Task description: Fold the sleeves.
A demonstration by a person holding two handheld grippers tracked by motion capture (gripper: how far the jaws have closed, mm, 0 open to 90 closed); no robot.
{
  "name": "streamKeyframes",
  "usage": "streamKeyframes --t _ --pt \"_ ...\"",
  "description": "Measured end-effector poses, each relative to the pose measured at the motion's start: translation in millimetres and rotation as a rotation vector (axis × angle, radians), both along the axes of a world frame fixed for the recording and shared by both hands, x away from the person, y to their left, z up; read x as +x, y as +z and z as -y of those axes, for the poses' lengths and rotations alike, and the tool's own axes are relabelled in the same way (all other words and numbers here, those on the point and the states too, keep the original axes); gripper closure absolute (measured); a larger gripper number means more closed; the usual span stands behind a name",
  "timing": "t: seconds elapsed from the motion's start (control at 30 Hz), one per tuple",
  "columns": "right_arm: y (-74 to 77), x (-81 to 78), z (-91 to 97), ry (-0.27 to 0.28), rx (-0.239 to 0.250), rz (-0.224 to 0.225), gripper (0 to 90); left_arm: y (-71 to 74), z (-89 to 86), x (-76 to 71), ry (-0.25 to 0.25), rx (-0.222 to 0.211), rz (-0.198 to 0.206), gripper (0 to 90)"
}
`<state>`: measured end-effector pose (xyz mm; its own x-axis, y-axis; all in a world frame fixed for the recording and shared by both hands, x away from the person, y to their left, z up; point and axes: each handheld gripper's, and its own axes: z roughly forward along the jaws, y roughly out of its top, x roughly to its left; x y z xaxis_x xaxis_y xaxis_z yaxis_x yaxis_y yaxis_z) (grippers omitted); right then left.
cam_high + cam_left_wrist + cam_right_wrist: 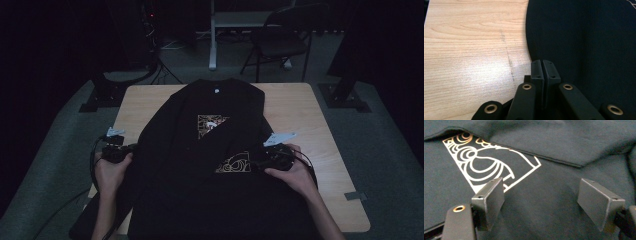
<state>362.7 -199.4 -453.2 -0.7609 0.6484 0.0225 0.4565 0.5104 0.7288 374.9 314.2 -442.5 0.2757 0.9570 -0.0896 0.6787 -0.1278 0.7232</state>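
plainly a soft thing to handle: the black t-shirt (200, 165) lies spread flat over most of the wooden desk (300, 107), partly folded, with one side laid diagonally across its gold printed design (486, 165). it looks like light knit cotton, limp, with no stiffness of its own, so any part lifted will likely drape and drag the rest along. it is not fragile or slippery, but thin layers can slide over each other and a fold may slump if pulled unevenly.

the left gripper (541, 66) sits at the shirt's outer edge, where cloth meets bare desk. its fingers (550, 71) are pressed together, and the edge of the fabric runs right at their tips; whether any cloth is actually pinched between them cannot be told, since black hides against black.

the right gripper (541, 202) hovers over the middle of the shirt, fingers (490, 200) wide apart, with plain dark cloth between them and the gold print just beyond the one at the left of its own view. nothing is gripped there.

best hold, i judge, is at an edge or a fold line, pinching through all layers, both sides level so the cloth lifts evenly.
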Motion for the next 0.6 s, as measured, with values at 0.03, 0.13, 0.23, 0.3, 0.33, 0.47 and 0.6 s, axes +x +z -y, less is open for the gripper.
streamKeyframes --t 0.03,0.13,0.23,0.3,0.33,0.47,0.6 --pt "0.4 0.1 1.2 -0.003 -0.002 -0.003 21.5 0.9 0.1 0.0 -0.002 -0.005 0.003 88.9" --pt "1.0 0.3 5.9 -0.013 -0.005 0.0 21.5 8.9 1.6 -0.7 -0.009 -0.026 0.031 88.9" --pt "-0.5 -0.6 10.0 -0.02 0.004 0.004 21.5 19.9 4.3 0.1 -0.02 -0.037 0.059 89.0" --pt "-1.5 -1.4 10.9 -0.023 0.013 0.009 21.5 27.7 8.1 1.2 -0.026 -0.037 0.077 89.1" --pt "-1.8 -1.5 10.8 -0.025 0.02 0.009 21.5 31.7 10.3 2.1 -0.029 -0.033 0.085 89.1" --pt "-1.9 -0.7 8.5 -0.022 0.028 0.005 21.5 46.6 18.6 7.5 -0.032 -0.013 0.116 89.1" --pt "-2.0 -0.9 9.1 -0.02 0.035 0.003 21.5 60.0 17.2 14.2 0.012 0.014 0.136 89.1"
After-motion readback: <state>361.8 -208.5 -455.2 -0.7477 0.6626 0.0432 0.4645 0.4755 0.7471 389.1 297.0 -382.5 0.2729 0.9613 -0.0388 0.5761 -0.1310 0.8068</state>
